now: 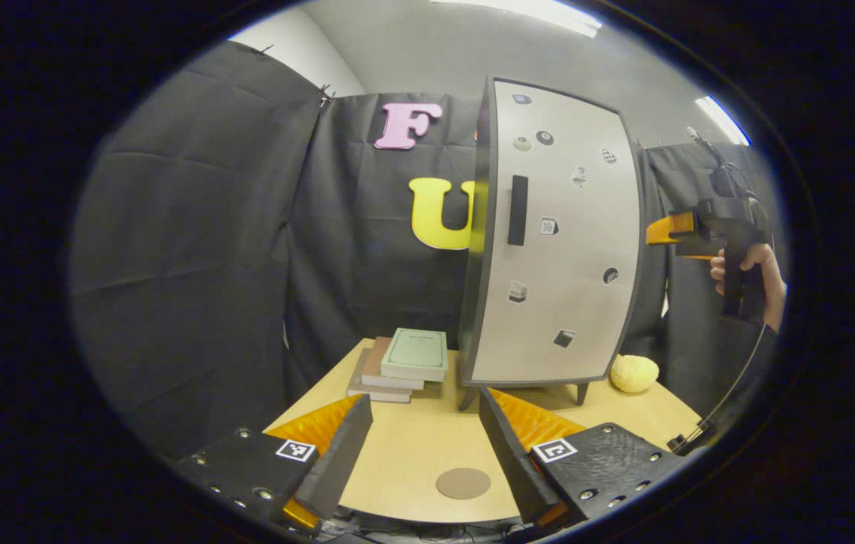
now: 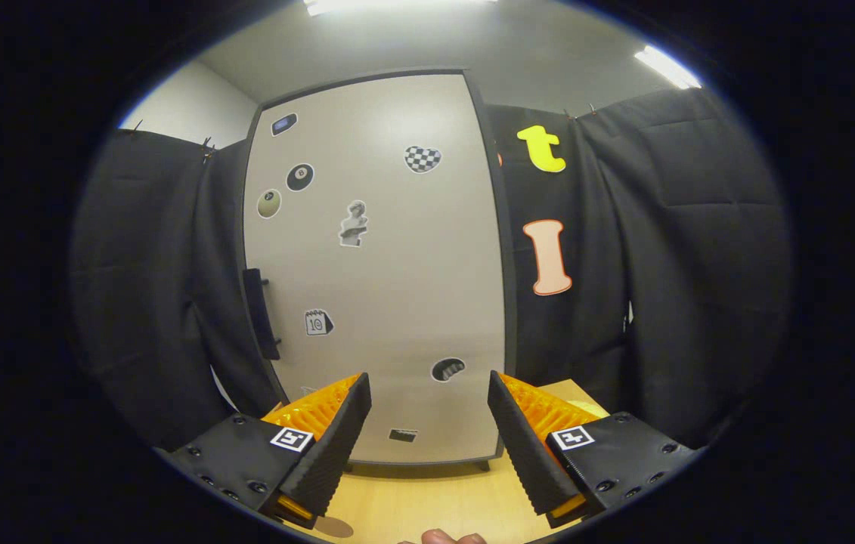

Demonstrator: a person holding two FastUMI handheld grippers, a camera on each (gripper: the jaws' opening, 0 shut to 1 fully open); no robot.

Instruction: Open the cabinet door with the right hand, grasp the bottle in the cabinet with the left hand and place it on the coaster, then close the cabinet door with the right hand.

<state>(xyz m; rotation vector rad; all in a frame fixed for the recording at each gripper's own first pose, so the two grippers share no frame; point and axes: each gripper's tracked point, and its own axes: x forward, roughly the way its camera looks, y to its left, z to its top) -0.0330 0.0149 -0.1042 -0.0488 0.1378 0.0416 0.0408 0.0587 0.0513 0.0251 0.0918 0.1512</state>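
— What do you have in front of the left gripper (image 1: 425,442)?

— I see its ridged fingers spread wide with nothing between them, over a smooth pale wooden counter (image 1: 412,453). A flat round brown coaster (image 1: 463,483) lies on the near edge, between the fingers. Farther back stands a tall cabinet with a matte grey door (image 1: 556,242) framed in black, closed, on short dark legs. A slim black bar handle (image 1: 518,210) sits upright near the door's left edge.

— Any writing?

— Small stickers dot the door, one shaped like a calendar page (image 2: 318,323); I leave its print unread. Left of the cabinet is a stack of books, green cover on top (image 1: 401,364); to the right, a bumpy pale yellow ball (image 1: 634,373).

— And the right gripper (image 2: 427,446)?

— Also wide apart and empty, facing the door from close by. From the left gripper view I see it held up at the far right in a hand (image 1: 746,281). The bottle is out of my sight with the door shut.
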